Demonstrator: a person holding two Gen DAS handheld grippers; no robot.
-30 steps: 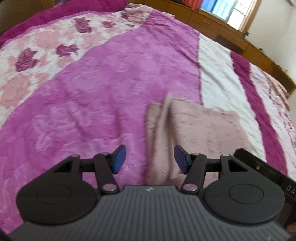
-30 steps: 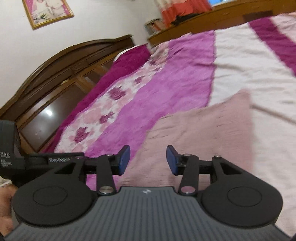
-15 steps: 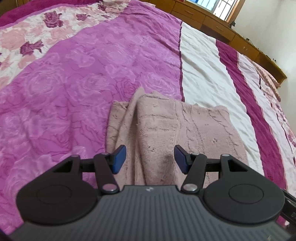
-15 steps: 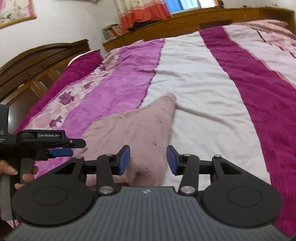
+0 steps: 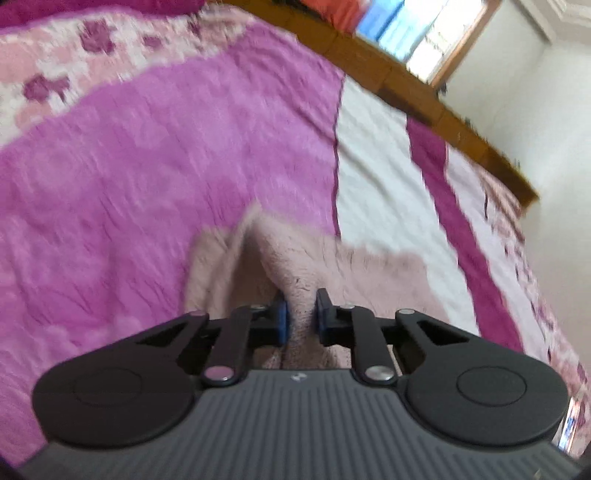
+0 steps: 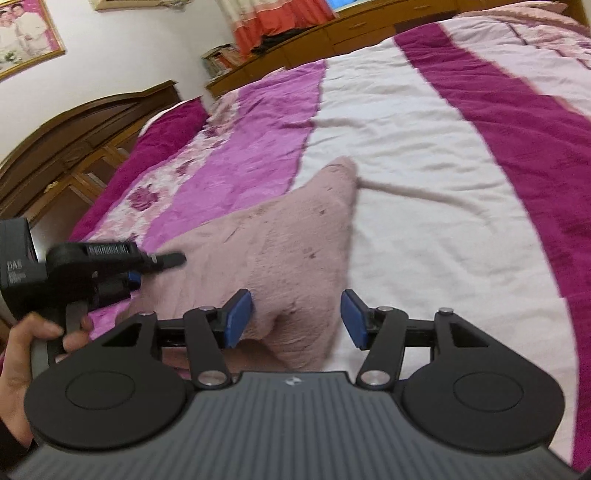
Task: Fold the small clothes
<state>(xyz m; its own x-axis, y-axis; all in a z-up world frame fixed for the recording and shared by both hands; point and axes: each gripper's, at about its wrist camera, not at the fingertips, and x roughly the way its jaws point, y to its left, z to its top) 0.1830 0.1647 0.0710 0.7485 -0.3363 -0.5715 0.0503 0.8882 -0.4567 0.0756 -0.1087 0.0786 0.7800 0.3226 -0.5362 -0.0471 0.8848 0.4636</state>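
A fluffy pale pink knit garment [image 5: 369,269] lies on the bed, with a raised fold running toward my left gripper [image 5: 301,317]. Its jaws are closing, and the blue pads pinch that fold at the near edge. In the right wrist view the garment [image 6: 288,243] spreads out to a pointed corner at the far end. My right gripper [image 6: 295,317] hovers over the near right edge with its jaws opening. Cloth lies between the blue pads, which stand clear of it. The left gripper [image 6: 147,267] shows at the garment's left side, held by a hand [image 6: 22,343].
The bedspread [image 5: 147,166] has magenta, white and floral stripes and stretches wide around the garment [image 6: 424,166]. A dark wooden headboard [image 6: 74,129] rises at the left. Low wooden cabinets [image 5: 406,81] line the far side under a window. A framed picture [image 6: 22,33] hangs on the wall.
The left jaws have closed from wide apart onto the raised fold. The right jaws have spread wider. Both grippers have come down close to the garment's near edge.
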